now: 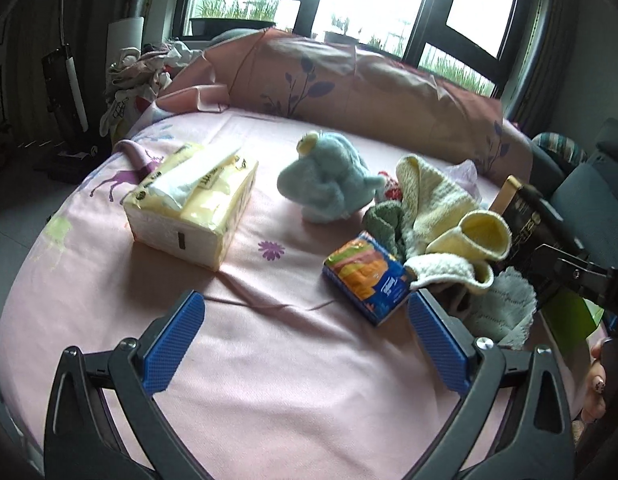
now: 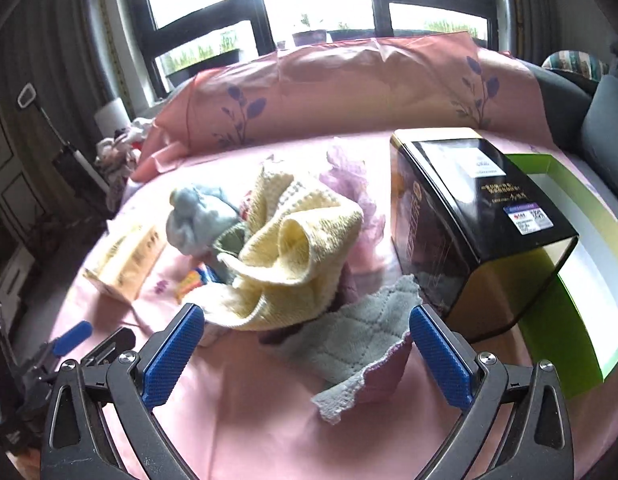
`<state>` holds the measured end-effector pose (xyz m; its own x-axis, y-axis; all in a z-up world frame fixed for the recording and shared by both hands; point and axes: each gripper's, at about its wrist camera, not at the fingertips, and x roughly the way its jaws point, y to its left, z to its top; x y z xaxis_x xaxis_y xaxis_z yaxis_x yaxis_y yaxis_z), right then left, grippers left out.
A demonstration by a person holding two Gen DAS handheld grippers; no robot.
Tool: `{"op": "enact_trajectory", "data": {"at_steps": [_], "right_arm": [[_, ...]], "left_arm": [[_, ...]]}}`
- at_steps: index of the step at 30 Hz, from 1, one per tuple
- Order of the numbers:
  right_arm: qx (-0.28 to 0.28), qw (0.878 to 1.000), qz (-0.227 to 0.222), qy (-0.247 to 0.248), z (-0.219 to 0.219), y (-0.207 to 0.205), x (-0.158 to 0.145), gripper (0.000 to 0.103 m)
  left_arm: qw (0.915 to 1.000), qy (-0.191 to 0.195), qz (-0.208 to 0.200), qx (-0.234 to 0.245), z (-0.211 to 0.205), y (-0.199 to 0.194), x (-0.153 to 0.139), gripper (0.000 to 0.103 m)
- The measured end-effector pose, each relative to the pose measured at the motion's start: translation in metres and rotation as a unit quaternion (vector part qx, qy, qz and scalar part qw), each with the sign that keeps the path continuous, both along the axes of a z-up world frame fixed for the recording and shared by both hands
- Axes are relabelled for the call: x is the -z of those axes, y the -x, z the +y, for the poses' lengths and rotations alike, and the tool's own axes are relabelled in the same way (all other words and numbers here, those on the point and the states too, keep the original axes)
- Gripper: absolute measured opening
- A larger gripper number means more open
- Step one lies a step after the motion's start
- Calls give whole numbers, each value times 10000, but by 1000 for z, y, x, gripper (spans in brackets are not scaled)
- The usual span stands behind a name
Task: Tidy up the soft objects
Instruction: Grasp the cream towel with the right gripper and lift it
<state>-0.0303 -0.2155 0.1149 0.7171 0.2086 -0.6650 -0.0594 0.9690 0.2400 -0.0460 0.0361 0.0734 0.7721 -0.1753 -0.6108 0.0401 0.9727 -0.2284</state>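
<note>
On the pink bed sheet (image 1: 269, 380) lies a heap of soft things: a yellow knitted cloth (image 1: 441, 204) (image 2: 293, 232), a light-blue plush toy (image 1: 329, 180) (image 2: 201, 216), a dark-green cloth (image 1: 383, 222) and a grey quilted cloth (image 1: 501, 308) (image 2: 349, 340). A small blue tissue pack (image 1: 369, 276) lies just ahead of my left gripper (image 1: 305, 340), which is open and holds nothing. My right gripper (image 2: 305, 344) is open too, with the grey cloth lying between its fingers. A big tissue pack (image 1: 193, 208) (image 2: 125, 260) sits at the left.
A black tin box (image 2: 469, 220) (image 1: 525, 224) stands at the right, beside an open green box (image 2: 581, 272). A pink pillow (image 1: 349, 80) (image 2: 349, 92) runs along the back under the window. Clothes (image 1: 137, 72) pile up at the far left. The other gripper (image 2: 69, 344) shows low left.
</note>
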Motion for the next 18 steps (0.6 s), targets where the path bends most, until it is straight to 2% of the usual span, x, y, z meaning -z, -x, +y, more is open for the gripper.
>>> {"op": "enact_trajectory", "data": {"at_steps": [4,7,9,13,14,15,16,17,18], "right_arm": [[13,9997,6,262,15,-18,-7,103],[-83,9995,151,258,27,-35,-8,103],[-3,9991,280,306,33,-48,-1,99],[334,9964,611,480,33,-73,17,99],[371,9955,663,565,35,-77,21,96],[381,9948,694,640,36,-80,25,86],[365,9941,736,706,38,-83,28,81],[345,9936,773,754,39,-86,32,73],[322,9931,792,797,39,-88,36,57]], "left_arm": [[9999,111,41,22,5,1,-6,101],[9996,241,127,-46,13,1,-5,97],[9993,340,136,-63,16,0,-6,95],[9986,506,172,-4,22,0,-4,90],[9984,525,196,11,22,0,-4,89],[9983,541,199,19,23,0,-4,89],[9983,546,201,19,23,0,-4,89],[9983,545,204,24,23,0,-4,89],[9982,556,209,26,23,1,-4,89]]}}
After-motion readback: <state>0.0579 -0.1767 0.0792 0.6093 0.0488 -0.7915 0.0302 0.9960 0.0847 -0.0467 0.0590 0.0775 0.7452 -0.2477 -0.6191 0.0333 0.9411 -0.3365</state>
